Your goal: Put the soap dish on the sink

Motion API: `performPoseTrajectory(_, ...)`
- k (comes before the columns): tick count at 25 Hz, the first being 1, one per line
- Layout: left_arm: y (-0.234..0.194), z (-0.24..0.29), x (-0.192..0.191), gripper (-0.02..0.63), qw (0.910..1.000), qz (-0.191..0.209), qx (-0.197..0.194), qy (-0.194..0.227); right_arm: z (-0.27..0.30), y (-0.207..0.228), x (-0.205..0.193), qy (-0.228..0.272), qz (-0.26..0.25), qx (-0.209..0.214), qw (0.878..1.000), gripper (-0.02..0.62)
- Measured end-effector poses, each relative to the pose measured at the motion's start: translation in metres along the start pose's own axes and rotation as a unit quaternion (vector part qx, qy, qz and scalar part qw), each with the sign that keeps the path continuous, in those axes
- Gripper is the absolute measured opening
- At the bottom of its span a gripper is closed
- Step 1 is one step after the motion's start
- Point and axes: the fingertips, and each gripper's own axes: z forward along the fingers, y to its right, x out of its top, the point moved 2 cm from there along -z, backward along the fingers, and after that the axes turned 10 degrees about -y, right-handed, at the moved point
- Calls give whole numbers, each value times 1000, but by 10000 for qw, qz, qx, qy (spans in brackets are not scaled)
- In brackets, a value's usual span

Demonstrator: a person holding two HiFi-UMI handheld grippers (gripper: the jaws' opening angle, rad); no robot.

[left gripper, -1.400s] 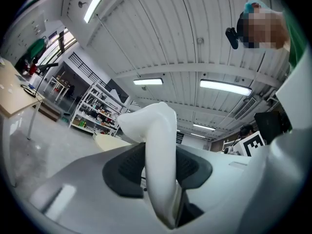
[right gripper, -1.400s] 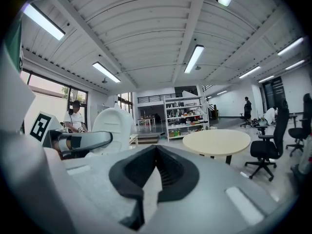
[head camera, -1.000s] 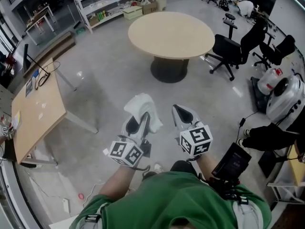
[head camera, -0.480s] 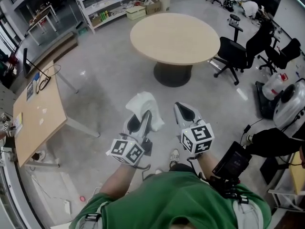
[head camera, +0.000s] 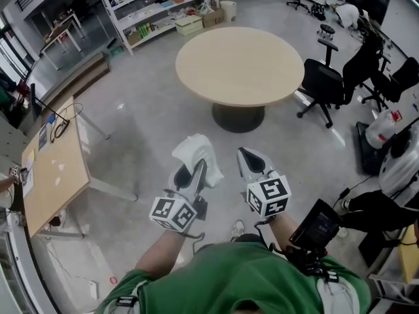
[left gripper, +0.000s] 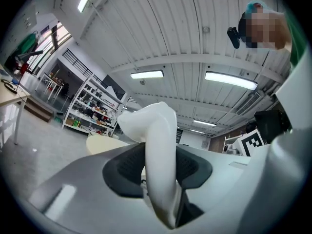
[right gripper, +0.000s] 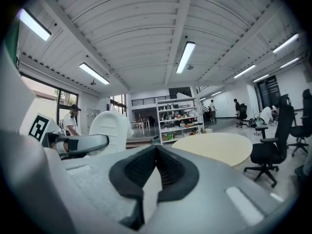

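A white soap dish (head camera: pixel 196 156) (left gripper: pixel 157 150) (right gripper: pixel 111 130) is clamped edge-on between the jaws of my left gripper (head camera: pixel 191 171) (left gripper: pixel 161 167), which is shut on it and held level in front of the person's body. Its upper part sticks out past the jaws. My right gripper (head camera: pixel 252 159) (right gripper: pixel 157 172) is beside it on the right, shut with nothing between its pads. No sink is in any view.
A round beige table (head camera: pixel 239 66) stands ahead, with black office chairs (head camera: pixel 324 87) to its right. A rectangular wooden desk (head camera: pixel 49 165) is at the left. Shelving (head camera: pixel 157 8) lines the far wall. Grey concrete floor (head camera: pixel 144 110) lies between.
Both grippers moved together across the room with the person. The round table and shelving now sit lower in the head view. The grip on the soap dish is unchanged.
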Motion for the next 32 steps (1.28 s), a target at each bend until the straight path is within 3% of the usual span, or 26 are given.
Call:
performPoseTrajectory(15, 6, 88, 2, 152, 9998, 83, -76, -151, 26, 80, 13, 44, 148, -79, 9998, 3)
performPoseTrajectory(32, -63, 185, 24, 152, 9983, -156, -521, -193, 117, 130, 46, -130, 79, -564, 9983, 3)
